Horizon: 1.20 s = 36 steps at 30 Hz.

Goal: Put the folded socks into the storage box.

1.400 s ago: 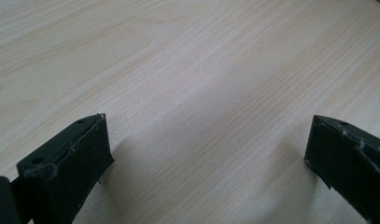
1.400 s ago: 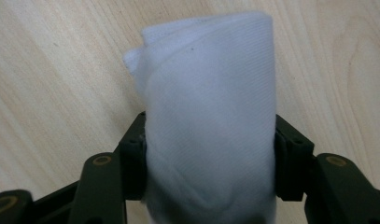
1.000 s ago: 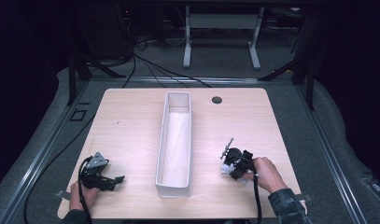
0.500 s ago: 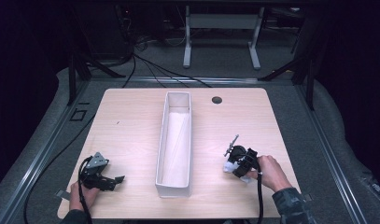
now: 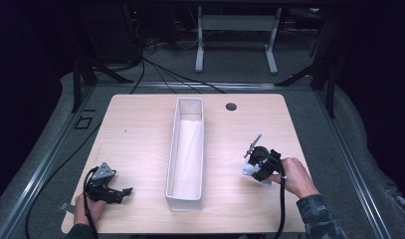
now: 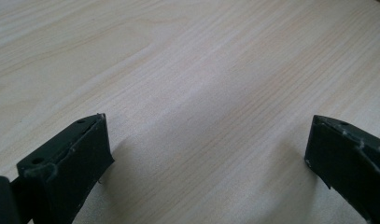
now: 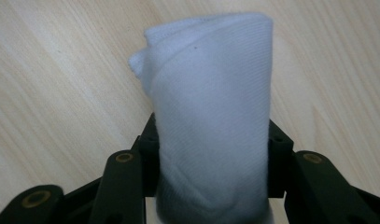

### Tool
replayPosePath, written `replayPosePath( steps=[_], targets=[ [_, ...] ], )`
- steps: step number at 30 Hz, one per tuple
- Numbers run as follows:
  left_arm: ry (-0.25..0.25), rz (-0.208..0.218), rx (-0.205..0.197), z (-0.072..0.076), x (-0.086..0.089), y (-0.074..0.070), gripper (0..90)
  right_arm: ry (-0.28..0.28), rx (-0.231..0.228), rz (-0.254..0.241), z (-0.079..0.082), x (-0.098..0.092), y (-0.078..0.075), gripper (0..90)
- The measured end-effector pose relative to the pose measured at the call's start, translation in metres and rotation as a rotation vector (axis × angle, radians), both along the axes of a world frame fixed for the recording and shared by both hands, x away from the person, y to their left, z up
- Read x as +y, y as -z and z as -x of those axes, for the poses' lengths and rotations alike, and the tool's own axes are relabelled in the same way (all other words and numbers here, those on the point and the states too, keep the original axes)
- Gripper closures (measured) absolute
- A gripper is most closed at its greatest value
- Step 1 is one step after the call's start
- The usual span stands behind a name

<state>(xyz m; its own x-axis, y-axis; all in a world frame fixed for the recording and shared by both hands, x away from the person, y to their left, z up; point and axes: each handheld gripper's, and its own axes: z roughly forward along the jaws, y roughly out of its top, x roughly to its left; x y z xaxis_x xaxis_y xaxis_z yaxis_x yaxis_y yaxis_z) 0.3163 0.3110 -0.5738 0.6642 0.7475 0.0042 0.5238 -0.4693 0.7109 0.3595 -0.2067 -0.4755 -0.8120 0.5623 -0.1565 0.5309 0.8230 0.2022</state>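
Lifted off the wood since a second ago, the right gripper [image 5: 253,160] now hangs just above the table [image 5: 140,129] at its near right, jaws clamped on a rolled white cloth [image 7: 211,107]. In the right gripper view both black jaws press the roll's sides, and its folded end sticks out past the tips over bare wood. From above, the cloth [image 5: 250,169] shows as a pale patch under the gripper, between the person's right hand [image 5: 294,175] and the tray [image 5: 171,164].

The left gripper [image 5: 121,191] lies at the near left corner in the left hand [image 5: 83,209], where it was before; its jaws stand wide apart with nothing but wood grain between them.

No brand, label or writing can be read on the cloth, the grippers or the tray.

The long white tray runs near to far down the middle of the table, splitting it into two open halves. A dark round hole [image 5: 231,106] sits near the far edge, right of the tray. Wood is bare on both sides, with room between the cloth and the tray's right wall. Cables trail off the near edge.
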Motion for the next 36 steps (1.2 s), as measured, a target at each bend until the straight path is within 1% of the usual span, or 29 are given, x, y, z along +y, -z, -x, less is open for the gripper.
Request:
replayPosePath(
  steps=[2, 3, 4, 7, 8, 10, 11, 12, 13, 14, 15, 18, 19, 20, 21, 22, 23, 25, 26, 27, 28, 29, 30, 31, 33, 34, 36],
  targets=[
    [0.0, 0.0, 0.0, 0.0, 0.0, 0.0, 0.2, 0.004, 0.007, -0.006, -0.001, 0.001, -0.005, 54.8],
    [0.0, 0.001, 0.0, 0.0, 0.0, 0.0, 0.2, 0.0, 0.003, -0.003, -0.002, 0.001, -0.008, 54.8],
    [0.0, 0.0, 0.0, 0.0, 0.0, 0.0, 0.2, 0.002, -0.011, -0.002, -0.002, 0.002, -0.01, 54.8],
    [0.0, 0.0, 0.0, 0.0, 0.0, 0.0, 0.2, 0.001, -0.011, -0.01, -0.005, 0.004, -0.017, 54.7],
    [0.0, 0.0, 0.0, 0.0, 0.0, 0.0, 0.2, -0.003, -0.023, -0.011, -0.006, 0.005, -0.019, 54.7],
    [0.0, 0.0, 0.0, 0.0, 0.0, 0.0, 0.2, -0.011, -0.027, -0.003, -0.009, 0.007, -0.024, 54.7],
    [0.0, 0.0, 0.0, 0.0, 0.0, 0.0, 0.2, -0.011, -0.041, -0.002, -0.009, 0.008, -0.025, 54.7],
    [0.0, 0.0, 0.0, 0.0, 0.0, 0.0, 0.2, -0.014, -0.025, -0.006, -0.01, 0.009, -0.028, 54.7],
    [0.0, 0.0, 0.0, 0.0, 0.0, 0.0, 0.2, -0.017, -0.026, -0.008, -0.011, 0.01, -0.03, 54.7],
    [0.0, 0.0, -0.001, 0.0, 0.0, 0.0, 0.2, -0.012, -0.036, -0.008, -0.011, 0.012, -0.032, 54.7],
    [-0.001, 0.0, 0.0, 0.0, 0.0, 0.0, 0.2, -0.018, -0.045, -0.006, -0.012, 0.013, -0.033, 54.7],
    [-0.002, 0.001, 0.0, 0.0, 0.0, 0.0, 0.1, -0.021, -0.04, -0.008, -0.015, 0.016, -0.04, 54.7],
    [-0.002, 0.001, -0.001, 0.0, 0.0, 0.0, 0.2, -0.024, -0.049, -0.012, -0.015, 0.017, -0.042, 54.7],
    [-0.002, 0.0, -0.001, 0.0, 0.0, 0.0, 0.2, -0.024, -0.066, -0.001, -0.016, 0.018, -0.045, 54.7],
    [-0.002, 0.001, 0.0, 0.0, 0.0, 0.0, 0.2, -0.025, -0.07, -0.002, -0.016, 0.018, -0.047, 54.7],
    [-0.002, 0.001, 0.0, 0.0, 0.0, 0.0, 0.1, -0.03, -0.057, 0.003, -0.017, 0.019, -0.05, 54.7],
    [-0.002, 0.001, 0.0, 0.0, 0.0, 0.0, 0.2, -0.031, -0.065, -0.005, -0.018, 0.019, -0.052, 54.7],
    [-0.002, 0.001, 0.0, 0.0, 0.0, 0.0, 0.1, -0.028, -0.077, -0.006, -0.018, 0.021, -0.057, 54.7],
    [-0.002, 0.001, -0.001, 0.0, 0.0, 0.0, 0.1, -0.035, -0.073, 0.0, -0.019, 0.023, -0.061, 54.7],
    [-0.002, 0.001, -0.001, 0.0, 0.0, 0.0, 0.1, -0.031, -0.079, -0.011, -0.019, 0.024, -0.063, 54.7],
    [-0.002, 0.001, -0.001, 0.0, 0.0, 0.0, 0.1, -0.037, -0.081, -0.009, -0.019, 0.026, -0.067, 54.7],
    [-0.002, 0.0, -0.001, 0.0, 0.0, 0.0, 0.1, -0.04, -0.096, -0.013, -0.019, 0.027, -0.069, 54.7],
    [-0.002, 0.001, -0.001, 0.0, 0.0, 0.0, 0.1, -0.045, -0.097, -0.025, -0.02, 0.029, -0.072, 54.7],
    [-0.002, 0.0, -0.001, 0.0, 0.0, 0.0, 0.1, -0.044, -0.104, -0.017, -0.02, 0.031, -0.075, 54.7],
    [-0.002, 0.0, -0.001, 0.0, 0.0, 0.0, 0.1, -0.053, -0.097, -0.017, -0.021, 0.034, -0.08, 54.7],
    [-0.002, 0.0, -0.001, 0.0, 0.0, 0.0, 0.1, -0.059, -0.107, -0.012, -0.022, 0.035, -0.082, 54.7],
    [-0.002, 0.001, -0.001, 0.0, 0.0, 0.0, 0.1, -0.059, -0.105, -0.014, -0.023, 0.037, -0.085, 54.7]
  ],
)
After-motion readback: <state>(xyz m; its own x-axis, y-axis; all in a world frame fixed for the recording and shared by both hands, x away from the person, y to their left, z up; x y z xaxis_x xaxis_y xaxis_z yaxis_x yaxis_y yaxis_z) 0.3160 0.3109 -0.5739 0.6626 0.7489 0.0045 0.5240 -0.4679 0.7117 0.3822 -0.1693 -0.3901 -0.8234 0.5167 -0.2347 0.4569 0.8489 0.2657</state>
